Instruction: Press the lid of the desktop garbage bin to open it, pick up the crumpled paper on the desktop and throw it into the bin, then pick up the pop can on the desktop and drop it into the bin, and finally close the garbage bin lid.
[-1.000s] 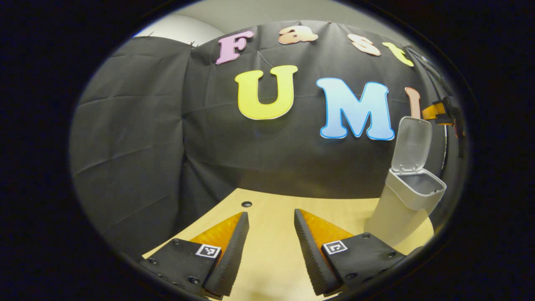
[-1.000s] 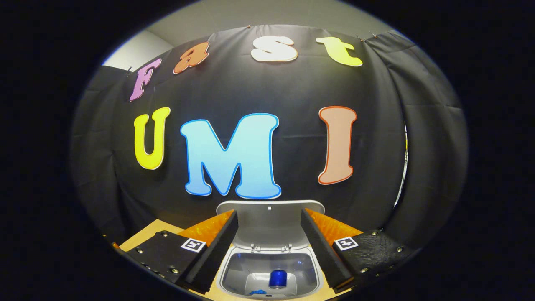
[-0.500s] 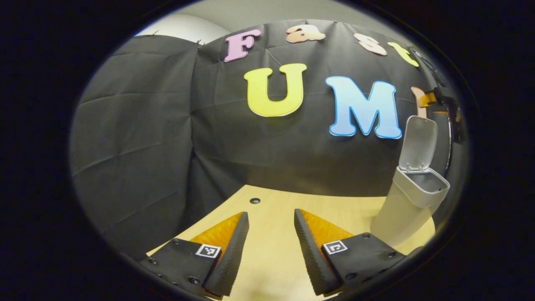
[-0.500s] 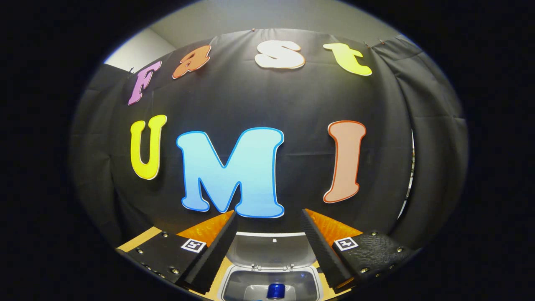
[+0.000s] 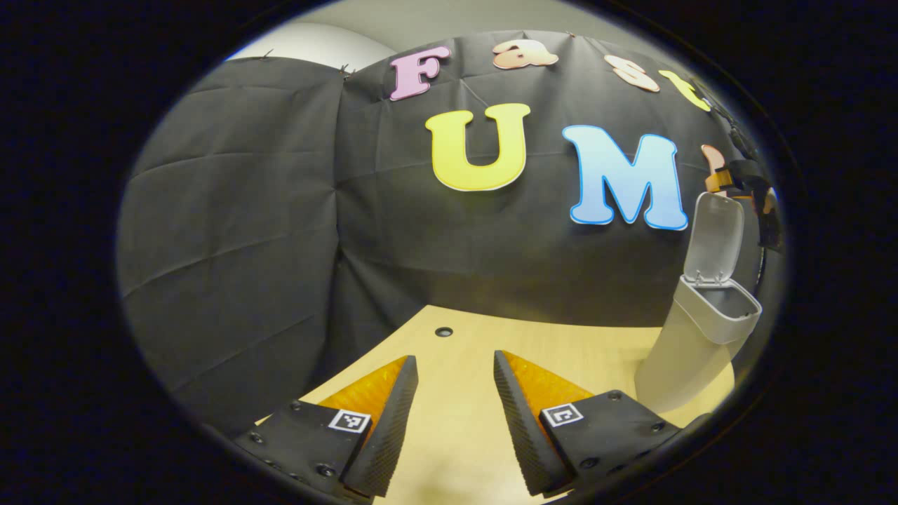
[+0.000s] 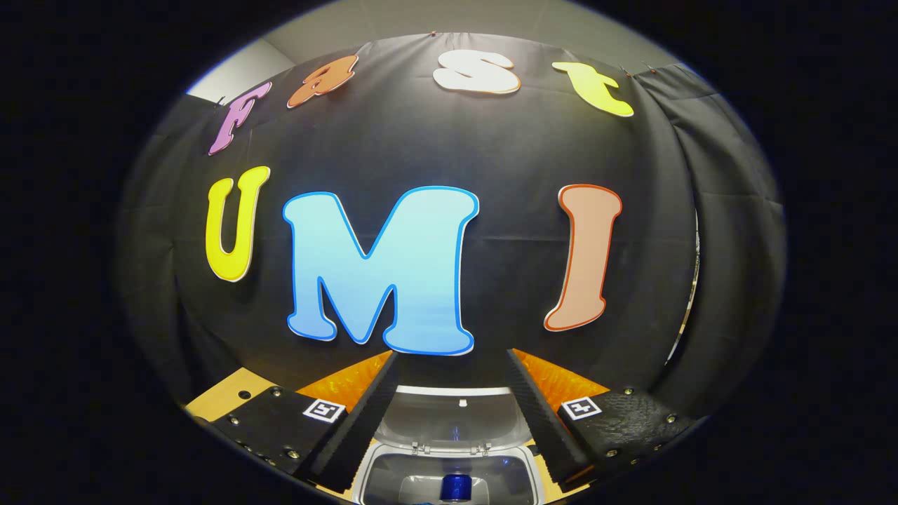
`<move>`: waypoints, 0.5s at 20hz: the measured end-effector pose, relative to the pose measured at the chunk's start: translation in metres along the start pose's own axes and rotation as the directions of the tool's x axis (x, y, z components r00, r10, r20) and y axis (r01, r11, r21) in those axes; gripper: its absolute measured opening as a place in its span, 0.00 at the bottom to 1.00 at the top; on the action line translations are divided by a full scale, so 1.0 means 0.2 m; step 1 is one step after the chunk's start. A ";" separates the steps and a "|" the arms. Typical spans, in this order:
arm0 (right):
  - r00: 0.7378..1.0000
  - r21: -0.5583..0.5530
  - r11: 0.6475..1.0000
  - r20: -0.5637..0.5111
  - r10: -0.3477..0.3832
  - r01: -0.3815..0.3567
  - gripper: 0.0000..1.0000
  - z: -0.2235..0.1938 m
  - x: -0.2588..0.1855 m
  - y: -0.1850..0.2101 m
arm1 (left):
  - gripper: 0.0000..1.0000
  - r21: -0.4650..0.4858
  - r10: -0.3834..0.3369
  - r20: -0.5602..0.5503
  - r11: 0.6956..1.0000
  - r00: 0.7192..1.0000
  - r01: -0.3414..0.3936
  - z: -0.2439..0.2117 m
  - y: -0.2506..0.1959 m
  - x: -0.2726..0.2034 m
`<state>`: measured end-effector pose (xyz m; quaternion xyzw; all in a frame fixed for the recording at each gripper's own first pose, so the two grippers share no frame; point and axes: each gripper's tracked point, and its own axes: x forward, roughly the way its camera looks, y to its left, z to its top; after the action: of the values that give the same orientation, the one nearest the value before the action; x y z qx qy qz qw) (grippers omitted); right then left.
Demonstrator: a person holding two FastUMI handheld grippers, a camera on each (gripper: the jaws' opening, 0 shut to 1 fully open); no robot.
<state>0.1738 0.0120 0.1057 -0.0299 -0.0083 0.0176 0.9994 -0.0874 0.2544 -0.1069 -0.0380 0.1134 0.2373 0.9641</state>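
The can (image 6: 456, 485) was seen inside the bin (image 6: 449, 466), at 6 o'clock beneath the spread, empty right hand-held gripper (image 6: 450, 414). The upright lid (image 6: 452, 421) was best pushed down gently from behind.

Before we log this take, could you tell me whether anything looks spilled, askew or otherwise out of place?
Nothing stands out. The garbage bin stands upright on the desktop with its lid raised, and the pop can lies inside it. Both the left gripper and the right gripper are open and hold nothing.
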 end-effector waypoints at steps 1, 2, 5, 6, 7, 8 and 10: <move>1.000 -0.004 1.000 -0.001 -0.001 0.001 0.96 -0.01 -0.01 0.00 | 0.74 0.000 -0.002 0.001 1.000 1.000 0.002 0.00 0.00 0.01; 1.000 -0.009 1.000 -0.001 -0.002 0.002 0.96 -0.01 -0.03 0.01 | 0.74 0.000 -0.006 0.001 1.000 1.000 0.006 0.00 -0.01 0.01; 1.000 -0.014 1.000 -0.007 -0.001 0.001 0.96 -0.05 -0.11 0.01 | 0.74 0.002 -0.031 0.003 1.000 1.000 0.031 0.01 -0.06 0.03; 1.000 -0.012 1.000 -0.012 0.002 -0.002 0.96 -0.06 -0.14 0.01 | 0.74 0.003 -0.041 0.003 0.999 0.999 0.041 0.01 -0.08 0.03; 1.000 -0.007 1.000 -0.017 0.005 -0.005 0.96 -0.08 -0.17 0.01 | 0.74 0.003 -0.051 0.003 0.999 0.999 0.051 0.02 -0.10 0.04; 1.000 0.002 1.000 -0.026 0.010 -0.010 0.97 -0.10 -0.20 0.01 | 0.76 0.005 -0.061 0.004 0.998 0.998 0.061 0.02 -0.12 0.05; 0.999 0.028 0.999 -0.049 0.021 -0.019 0.97 -0.16 -0.27 0.02 | 0.81 0.020 -0.079 0.006 0.997 0.997 0.079 0.01 -0.15 0.04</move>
<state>0.1195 0.0114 0.0731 -0.0167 0.0168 0.0270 0.9994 -0.0660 0.2312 -0.1064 -0.0323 0.1108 0.1978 0.9734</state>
